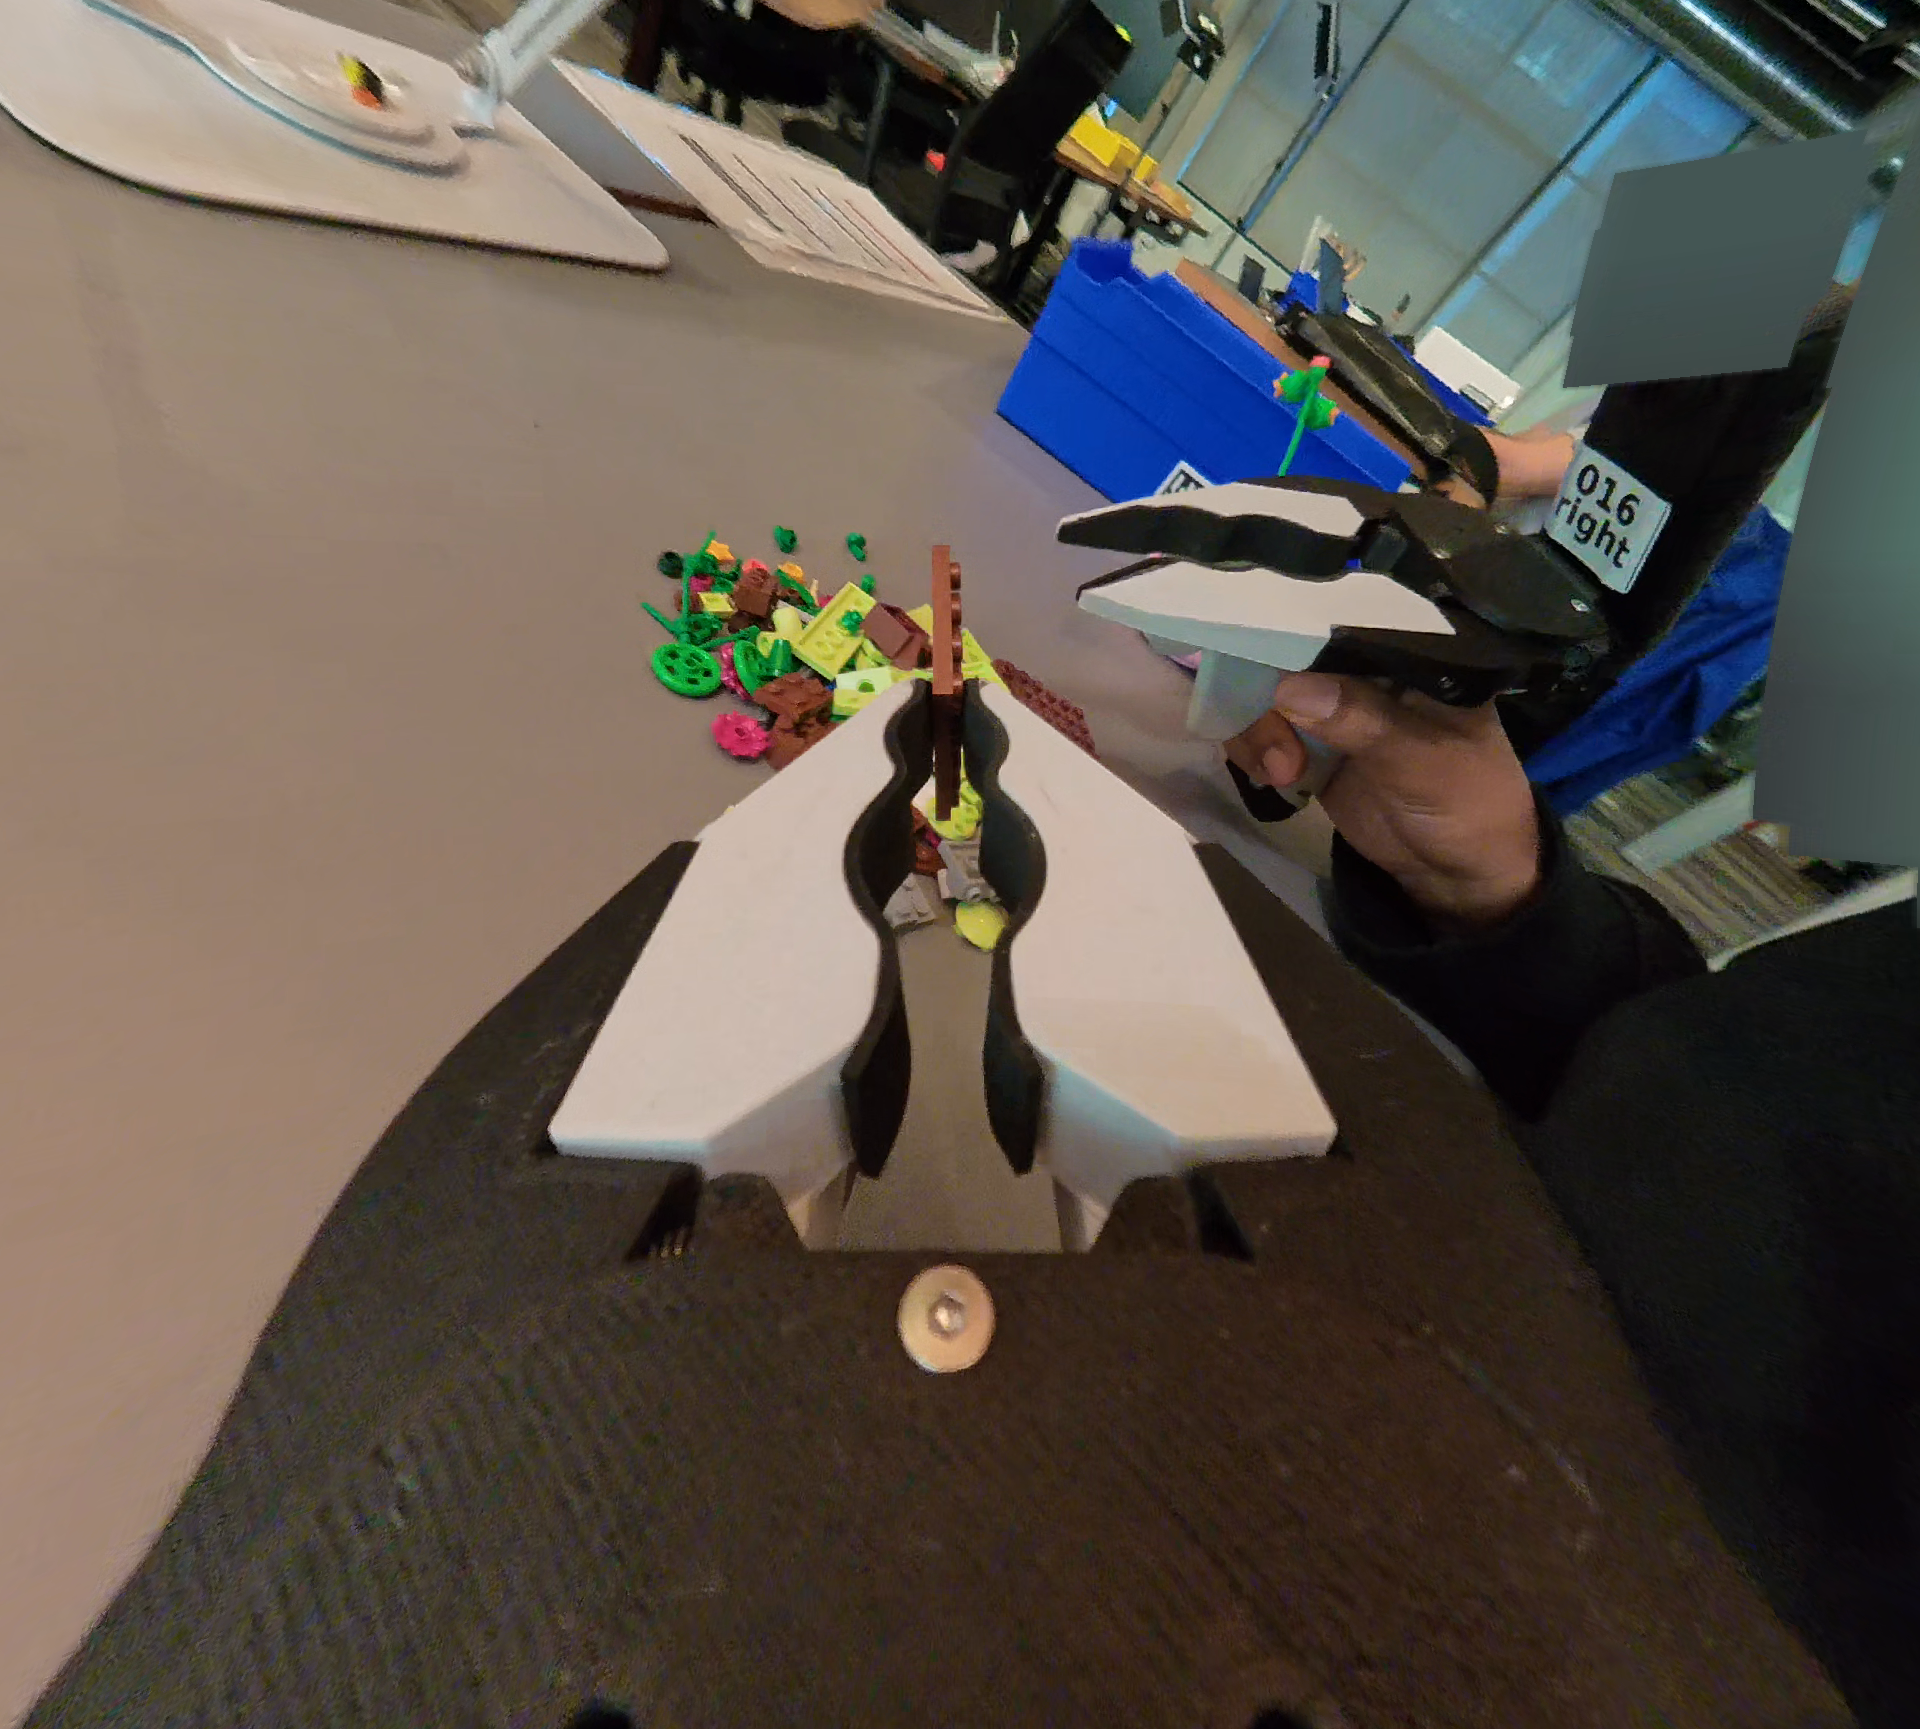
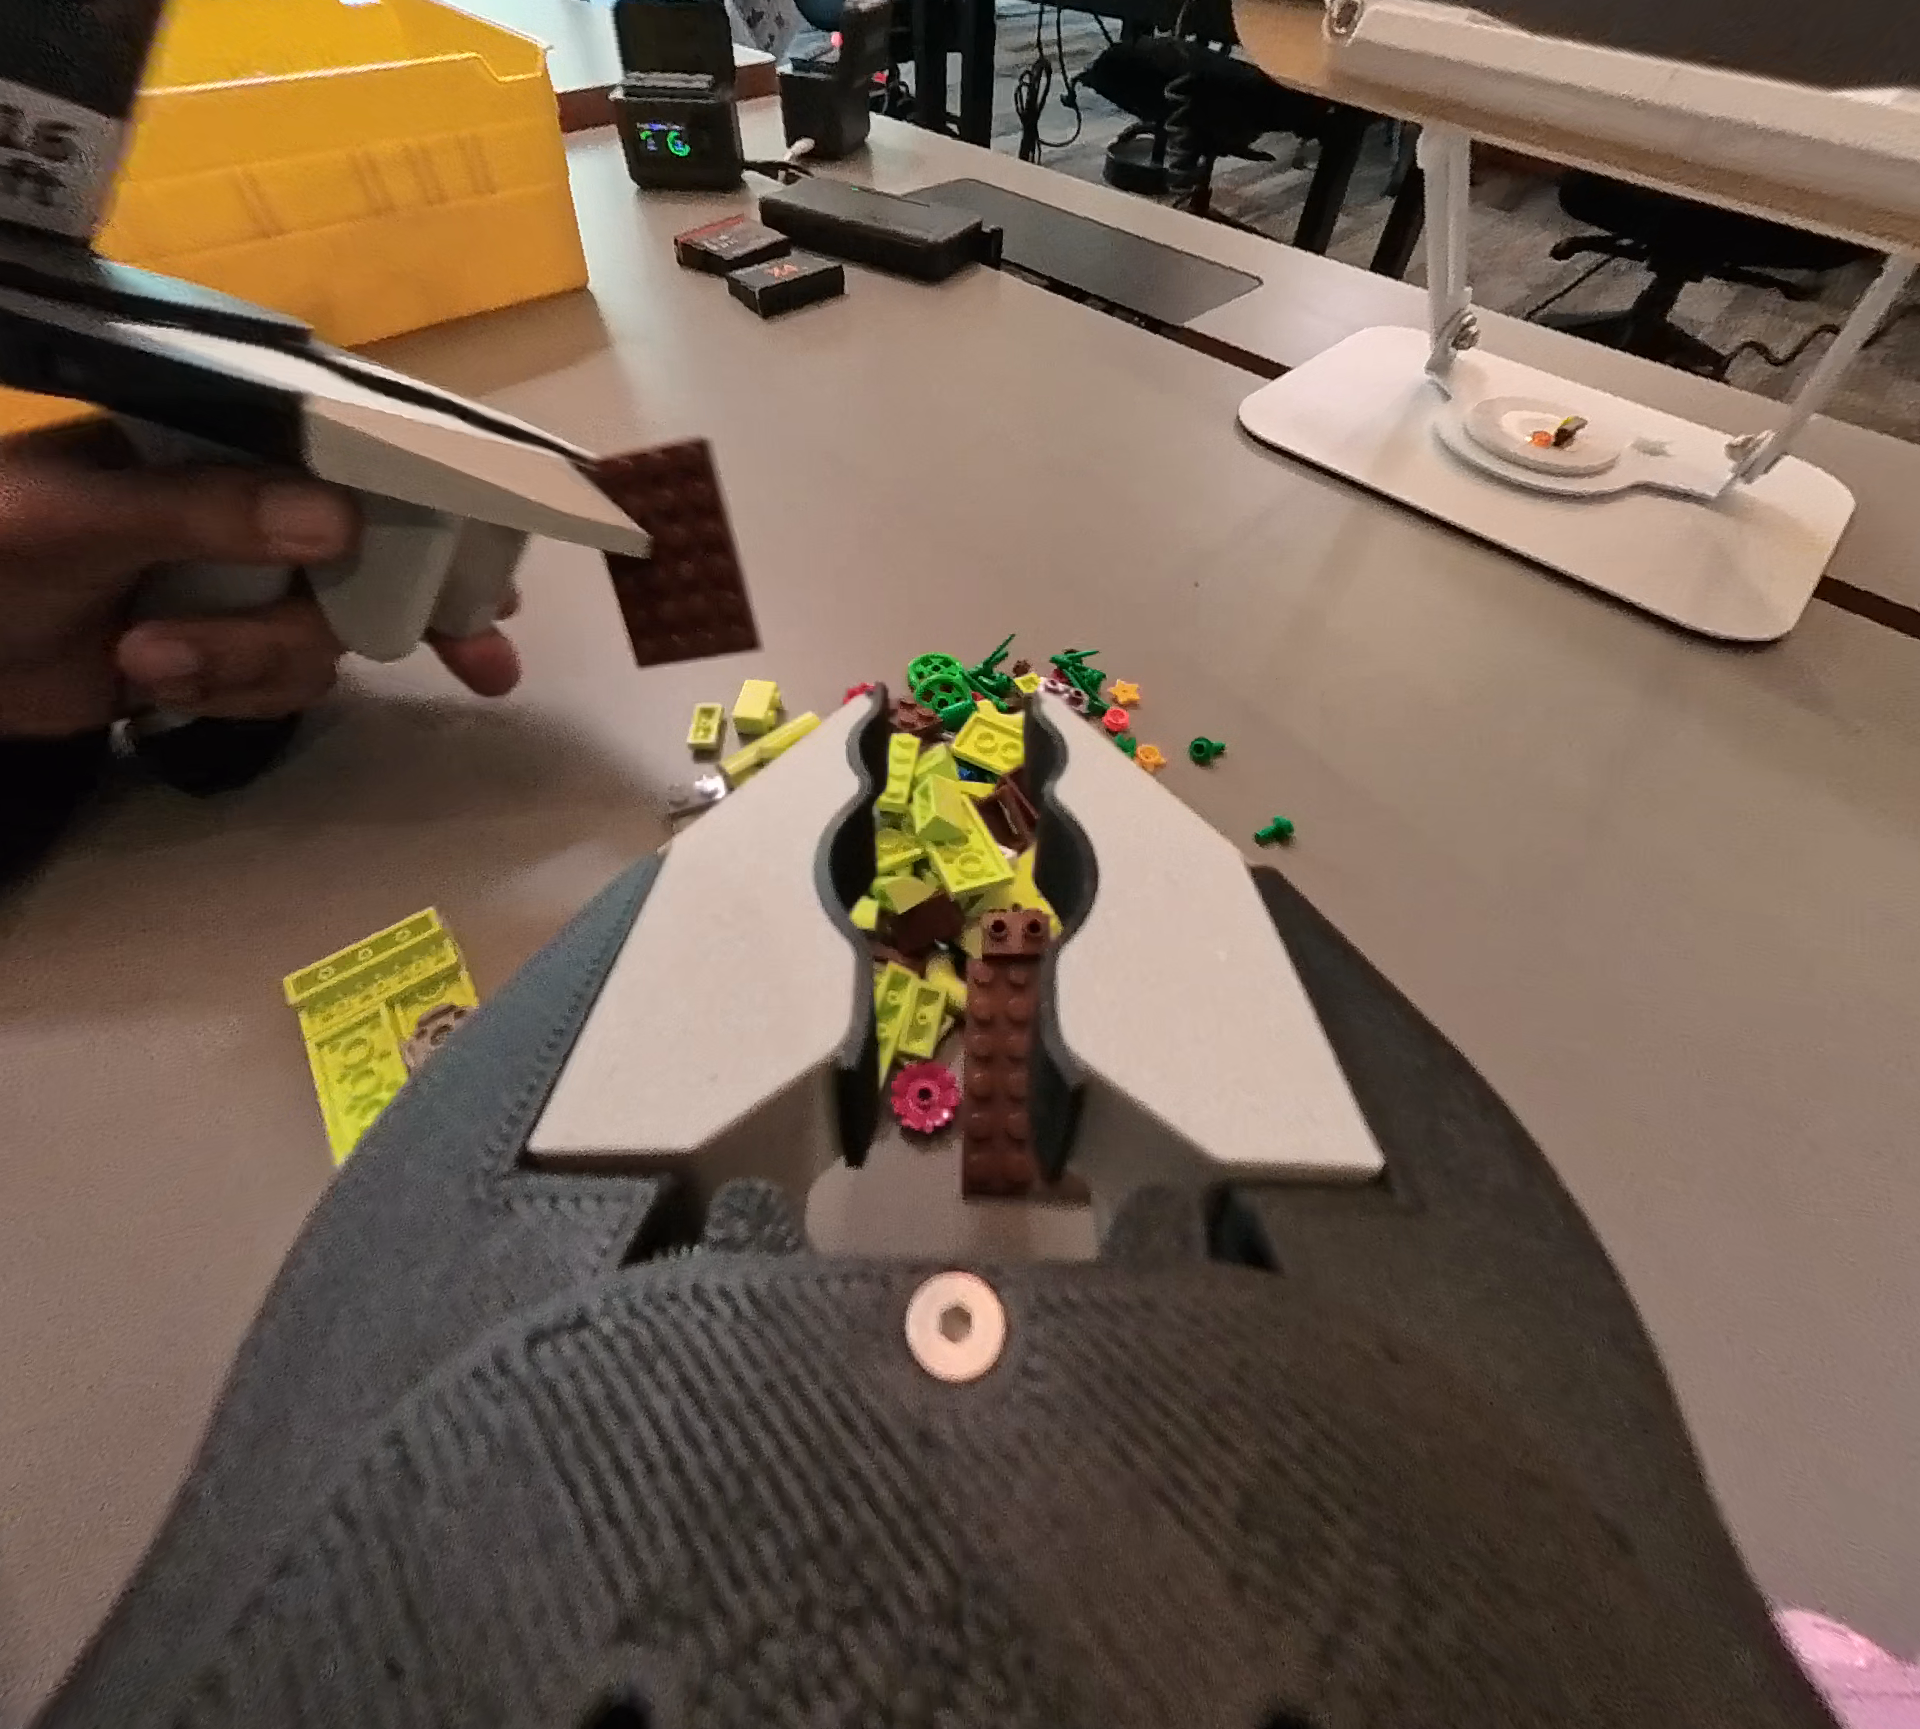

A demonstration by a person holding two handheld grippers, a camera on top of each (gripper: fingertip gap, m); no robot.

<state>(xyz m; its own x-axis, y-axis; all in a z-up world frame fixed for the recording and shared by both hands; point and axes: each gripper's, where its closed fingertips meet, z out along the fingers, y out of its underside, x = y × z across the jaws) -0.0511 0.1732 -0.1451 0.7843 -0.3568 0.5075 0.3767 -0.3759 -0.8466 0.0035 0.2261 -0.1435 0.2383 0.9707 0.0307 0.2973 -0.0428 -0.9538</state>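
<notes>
The left gripper (image 1: 943, 692) has its jaws pinched shut on a brown studded plate (image 2: 681, 552), held edge-on in its own view and hanging just above the pile of toy bricks (image 1: 800, 651), a loose heap of lime, green, brown and pink pieces on the grey table (image 1: 312, 588). From the right wrist view the plate sits at about 10 o'clock, clamped near its top corner, clear of the table. The right gripper (image 2: 956, 723) hovers right over the pile with its jaws parted a bit and nothing between them; you can see lime bricks, a long brown plate (image 2: 1000, 1056) and a pink flower piece (image 2: 925, 1095) through the gap. A lime plate (image 2: 374, 1014) lies flat at 8 o'clock of that gripper. Further out, a yellow bin (image 2: 343, 162) is at 10 o'clock, some black electronics boxes (image 2: 790, 266) at 12, and a white lamp base (image 2: 1558, 484) at 2 o'clock. In the left view, a blue bin (image 1: 1143, 370) is off at 2 o'clock.
</notes>
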